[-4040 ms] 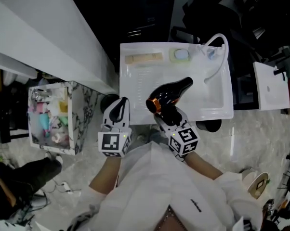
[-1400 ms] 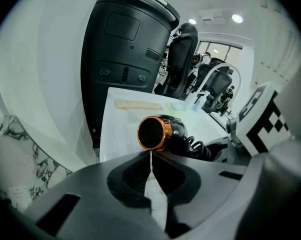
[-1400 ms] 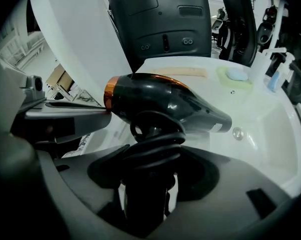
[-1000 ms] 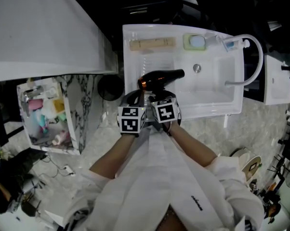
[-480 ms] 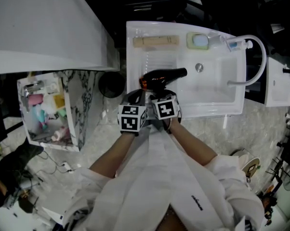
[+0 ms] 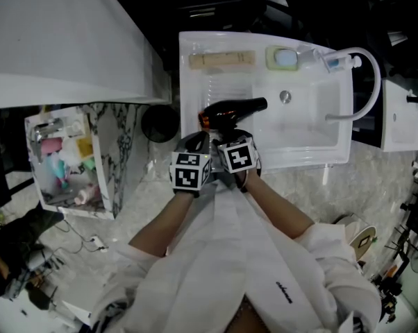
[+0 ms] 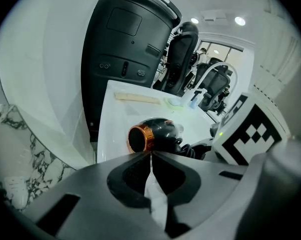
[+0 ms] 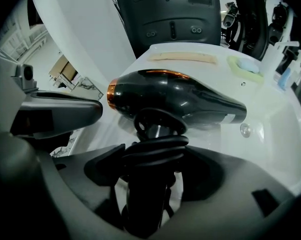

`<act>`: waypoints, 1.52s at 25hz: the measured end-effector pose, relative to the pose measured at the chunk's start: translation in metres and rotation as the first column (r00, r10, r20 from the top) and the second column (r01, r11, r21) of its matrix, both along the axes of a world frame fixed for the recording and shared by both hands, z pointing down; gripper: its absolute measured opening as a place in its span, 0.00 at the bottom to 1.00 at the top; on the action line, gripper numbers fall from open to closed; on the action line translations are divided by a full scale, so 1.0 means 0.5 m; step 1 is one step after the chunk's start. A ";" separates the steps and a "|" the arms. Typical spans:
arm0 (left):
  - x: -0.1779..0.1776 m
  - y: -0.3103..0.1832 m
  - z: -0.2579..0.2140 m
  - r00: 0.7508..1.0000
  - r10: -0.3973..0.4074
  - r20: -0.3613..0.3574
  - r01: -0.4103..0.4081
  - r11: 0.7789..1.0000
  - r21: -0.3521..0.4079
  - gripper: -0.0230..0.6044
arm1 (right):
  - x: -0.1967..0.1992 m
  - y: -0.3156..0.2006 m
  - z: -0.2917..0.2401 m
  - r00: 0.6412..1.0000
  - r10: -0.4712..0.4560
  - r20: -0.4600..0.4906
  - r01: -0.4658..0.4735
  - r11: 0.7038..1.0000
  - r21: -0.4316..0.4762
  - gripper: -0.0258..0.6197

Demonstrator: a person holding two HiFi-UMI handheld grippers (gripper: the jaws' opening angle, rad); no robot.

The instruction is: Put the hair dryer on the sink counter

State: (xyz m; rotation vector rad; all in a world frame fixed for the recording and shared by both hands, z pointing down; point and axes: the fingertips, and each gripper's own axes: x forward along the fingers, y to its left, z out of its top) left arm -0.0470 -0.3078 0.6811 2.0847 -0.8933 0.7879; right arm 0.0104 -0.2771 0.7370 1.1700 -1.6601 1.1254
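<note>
As the jaws of the right gripper [image 8: 150, 153] had just been opening, slack around the hair dryer [image 8: 183, 98] handle, the dryer lay on the sink counter [image 6: 194, 92] at twelve o'clock; the left gripper [image 7: 150, 156] was closed, empty.

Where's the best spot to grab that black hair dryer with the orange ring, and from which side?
Probably grip the black hair dryer by its cord-wrapped handle, coming from the white sink counter's near edge: the handle juts that way, while the glossy rounded barrel lies crosswise and is wider.
</note>
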 end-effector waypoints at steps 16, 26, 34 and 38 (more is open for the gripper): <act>0.007 0.018 -0.044 1.000 -0.005 -0.011 0.005 0.999 0.046 0.09 | 0.060 0.025 -0.133 0.995 0.065 0.072 -0.079 0.973 0.217 0.59; 0.028 0.027 -0.116 0.998 -0.009 -0.062 0.017 0.991 0.130 0.09 | 0.156 -0.006 -0.342 0.989 0.148 0.028 -0.134 0.783 0.607 0.07; 0.022 0.000 -0.230 0.990 -0.041 -0.133 0.078 0.954 0.290 0.09 | 0.193 0.008 -0.483 0.974 0.171 0.147 -0.223 0.620 0.752 0.07; 0.005 -0.027 -0.333 0.980 -0.052 -0.192 0.140 0.865 0.482 0.09 | 0.213 0.016 -0.545 0.967 0.162 0.195 -0.252 0.539 0.804 0.07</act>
